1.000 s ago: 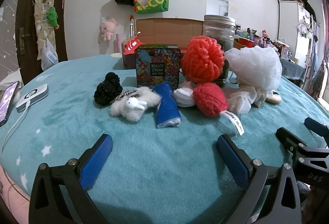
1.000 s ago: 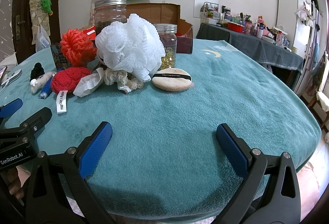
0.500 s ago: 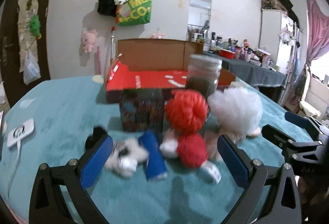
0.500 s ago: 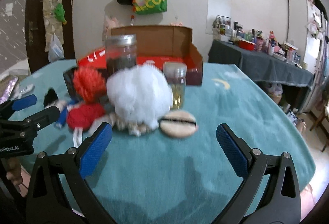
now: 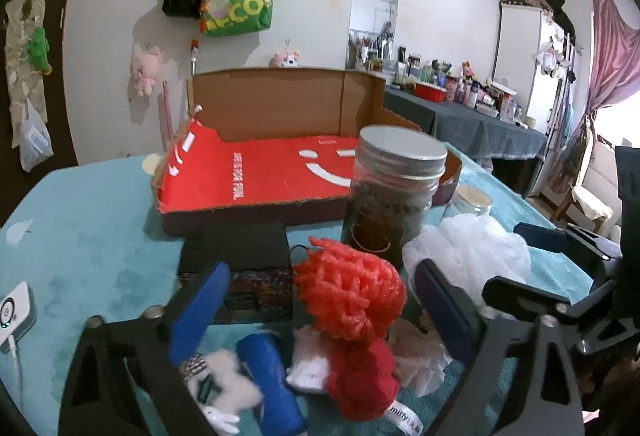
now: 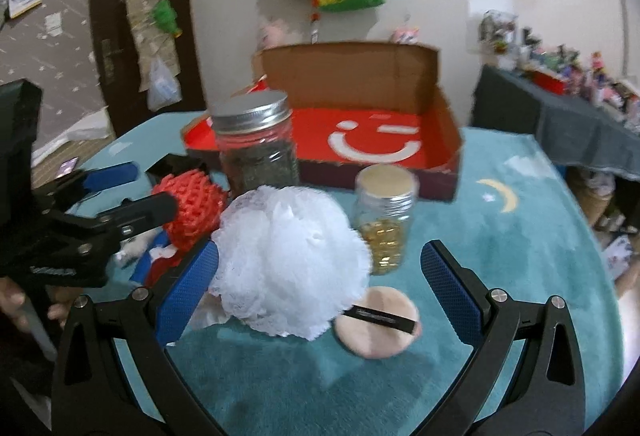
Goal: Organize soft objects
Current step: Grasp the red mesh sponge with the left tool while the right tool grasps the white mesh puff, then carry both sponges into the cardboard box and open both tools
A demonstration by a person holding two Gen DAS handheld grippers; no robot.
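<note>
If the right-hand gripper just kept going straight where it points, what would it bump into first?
Probably the white mesh bath puff, which sits just ahead between the right gripper and the jars. Its jaws are open and empty; depth through the fisheye is uncertain.

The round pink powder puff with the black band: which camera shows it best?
The right wrist view: the powder puff lies in plain sight, partly tucked under the white mesh ball. In the left wrist view it is hidden behind the pile.

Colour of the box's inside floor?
Red with a white smiley face, on the box; clearest in the right wrist view.
</note>
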